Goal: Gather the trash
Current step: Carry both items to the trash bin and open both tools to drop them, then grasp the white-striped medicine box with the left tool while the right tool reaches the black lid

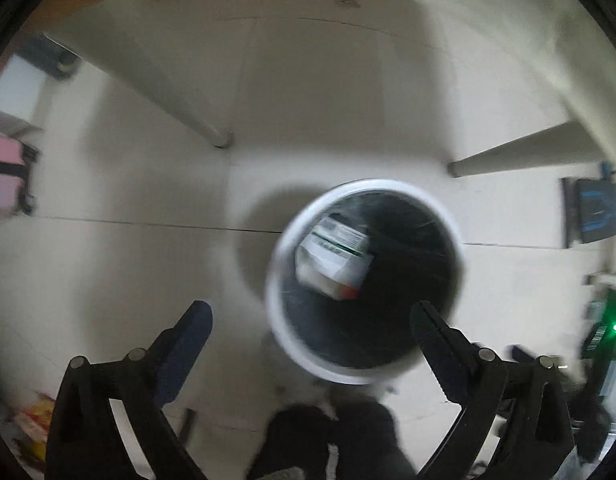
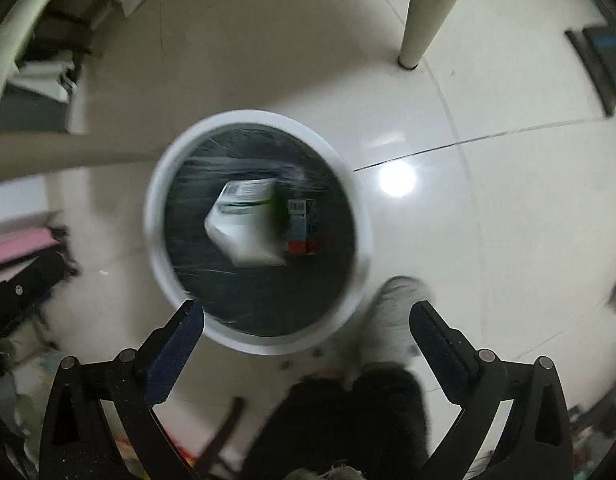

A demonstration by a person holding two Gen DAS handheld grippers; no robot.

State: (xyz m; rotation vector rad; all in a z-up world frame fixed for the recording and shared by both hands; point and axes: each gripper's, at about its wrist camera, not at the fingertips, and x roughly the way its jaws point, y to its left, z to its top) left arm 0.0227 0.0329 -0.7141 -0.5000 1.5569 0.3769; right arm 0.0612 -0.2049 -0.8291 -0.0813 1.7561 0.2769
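Note:
A round white-rimmed trash bin [image 1: 275, 292] with a black liner stands on the pale tiled floor; it also shows in the right wrist view [image 2: 155, 208]. Inside it lies a white carton with green print [image 1: 334, 262], which also shows in the right wrist view [image 2: 245, 222], beside a smaller dark box with a barcode and red end [image 2: 303, 226]. My left gripper [image 1: 312, 320] is open and empty above the bin's near rim. My right gripper [image 2: 308, 320] is open and empty above the bin's near edge. Both views are motion-blurred.
White table legs [image 1: 215, 136] [image 2: 418, 20] stand on the floor beyond the bin. A pink suitcase [image 1: 5, 176] is at the left. The person's dark trouser leg [image 2: 348, 420] and grey shoe [image 2: 392, 320] are beside the bin. Colourful wrappers [image 1: 35, 420] lie at lower left.

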